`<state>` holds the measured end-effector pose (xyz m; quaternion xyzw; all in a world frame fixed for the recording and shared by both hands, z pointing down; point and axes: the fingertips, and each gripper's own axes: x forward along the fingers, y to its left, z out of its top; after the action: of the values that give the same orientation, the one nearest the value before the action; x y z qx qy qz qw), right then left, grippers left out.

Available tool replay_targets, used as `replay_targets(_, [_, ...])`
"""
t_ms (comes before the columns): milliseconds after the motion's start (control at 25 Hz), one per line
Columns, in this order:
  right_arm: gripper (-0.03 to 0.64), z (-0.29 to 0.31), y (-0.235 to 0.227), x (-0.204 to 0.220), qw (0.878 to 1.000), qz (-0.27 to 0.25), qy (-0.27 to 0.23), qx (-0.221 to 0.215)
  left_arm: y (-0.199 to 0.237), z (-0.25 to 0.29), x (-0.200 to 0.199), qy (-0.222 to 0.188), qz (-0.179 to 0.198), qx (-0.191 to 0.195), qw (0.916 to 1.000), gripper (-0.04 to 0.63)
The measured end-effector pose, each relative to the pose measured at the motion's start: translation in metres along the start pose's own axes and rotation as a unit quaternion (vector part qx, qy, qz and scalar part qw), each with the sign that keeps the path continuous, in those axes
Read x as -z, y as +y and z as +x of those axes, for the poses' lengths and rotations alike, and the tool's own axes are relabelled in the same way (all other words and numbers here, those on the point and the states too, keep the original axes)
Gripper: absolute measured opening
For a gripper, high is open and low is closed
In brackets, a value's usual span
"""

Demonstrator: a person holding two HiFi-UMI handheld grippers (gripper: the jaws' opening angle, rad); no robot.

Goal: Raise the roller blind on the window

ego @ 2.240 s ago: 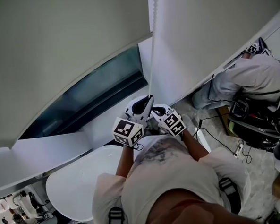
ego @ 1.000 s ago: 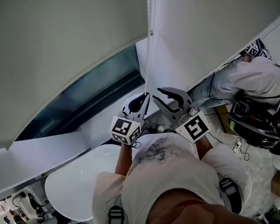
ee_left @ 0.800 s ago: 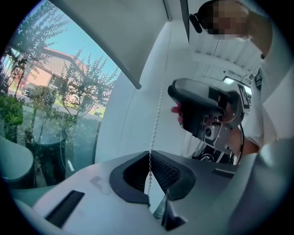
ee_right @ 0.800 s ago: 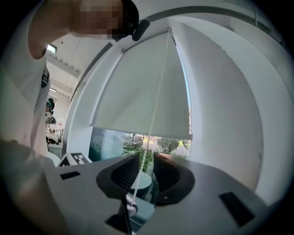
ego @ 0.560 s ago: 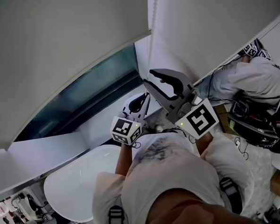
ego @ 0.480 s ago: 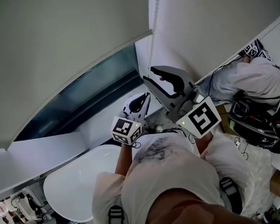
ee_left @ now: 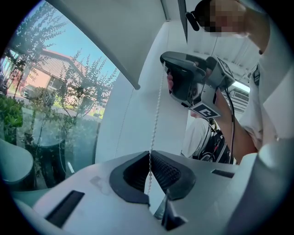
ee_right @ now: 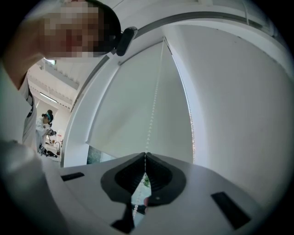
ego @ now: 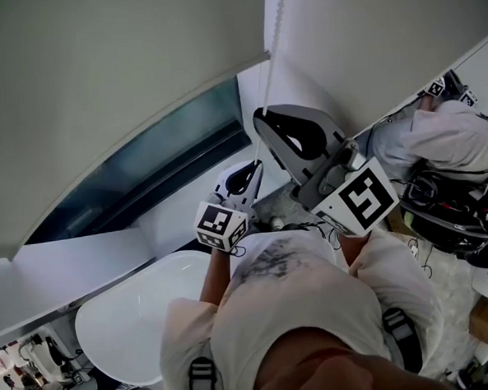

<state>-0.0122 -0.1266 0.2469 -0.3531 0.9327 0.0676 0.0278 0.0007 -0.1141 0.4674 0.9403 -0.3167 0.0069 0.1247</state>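
Note:
The pale roller blind (ego: 97, 92) hangs over the upper part of the window glass (ego: 167, 153). Its white bead chain (ego: 276, 23) drops along the blind's right edge. My left gripper (ego: 259, 166) is shut on the chain low down; in the left gripper view the beads (ee_left: 157, 110) run straight up out of its closed tips (ee_left: 149, 153). My right gripper (ego: 260, 115) sits higher on the same chain, a short way above the left one. In the right gripper view its dark pads (ee_right: 146, 156) meet on the chain (ee_right: 154, 110), with the blind (ee_right: 133, 105) behind.
A person in a grey top (ego: 438, 137) crouches at the right by bags and cables (ego: 451, 210) on the floor. A white rounded table (ego: 128, 321) stands at lower left below the sill. Trees and a building (ee_left: 41, 92) show through the glass.
My right gripper has risen along the chain from beside the left one, and its jaws, open earlier, now meet on the beads. The left gripper has stayed put.

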Motion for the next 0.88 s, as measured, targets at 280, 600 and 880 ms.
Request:
replay_targets(280, [0.061,-0.004,-0.002,0.01,0.999,0.039,-0.003,0.001,0.003,0.001,0.008,-0.003,-0.016,0.005,0.9999,0.015])
replay_targets(600, [0.061,-0.005,0.007,0.042,0.999,0.028,0.024,0.002,0.007,0.002,0.042,0.021,-0.044,0.007,0.9988,0.015])
replay_targets(880, [0.061,-0.012,0.017,0.063,0.999,0.03,0.042,0.001,0.007,-0.003,0.066,0.039,-0.054,0.005,0.9978,0.015])
